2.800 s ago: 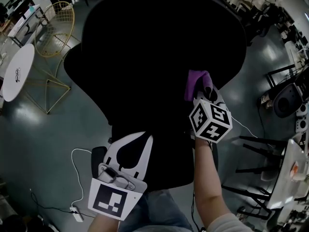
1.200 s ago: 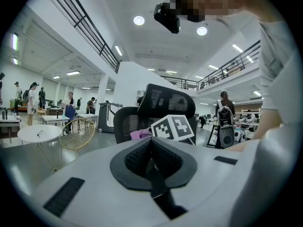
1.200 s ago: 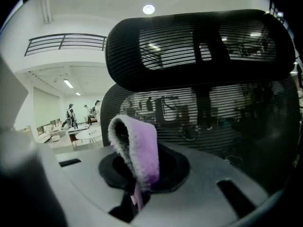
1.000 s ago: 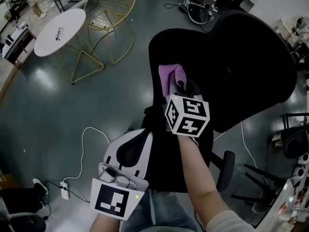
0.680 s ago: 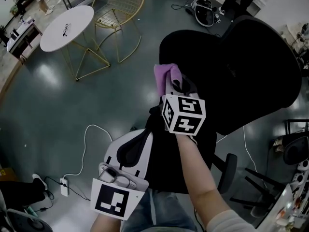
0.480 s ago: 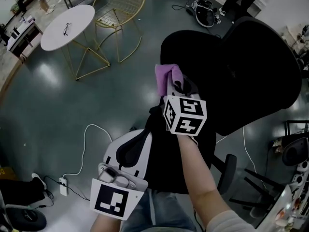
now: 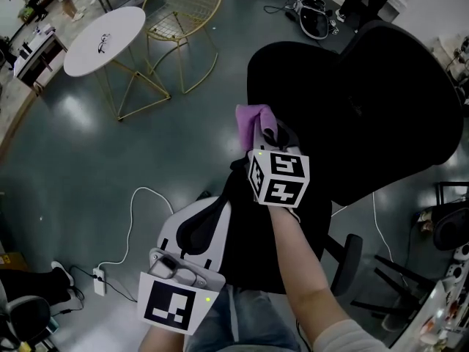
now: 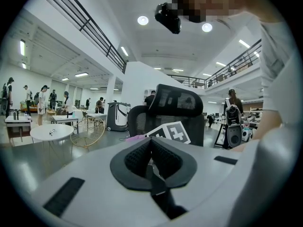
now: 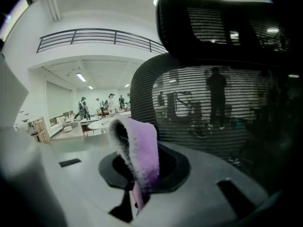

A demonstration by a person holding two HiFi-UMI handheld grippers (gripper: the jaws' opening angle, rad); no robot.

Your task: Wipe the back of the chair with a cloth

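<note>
R gripper (image 7: 267, 133) clamped on the purple cloth (image 7: 251, 118) at the left edge of the chair back (image 7: 381, 101), L gripper (image 7: 196, 229) closed on nothing, held low: I'd press the fold flat vs. the mesh & sweep w/ steady, overlapping strokes.

The glossy grey-green floor (image 7: 66, 160) carries everything here. A black office chair (image 7: 352, 86) stands on it at the right. At the upper left, a round white worktop (image 7: 110, 31) on thin gold legs stands just beside a gold wire chair (image 7: 183, 9). A small dark item lies on the worktop. A white cable (image 7: 130, 211) loops across the floor to a white power strip (image 7: 98, 282) at the lower left. Dark gear with cables (image 7: 311, 17) lies near the top edge.
</note>
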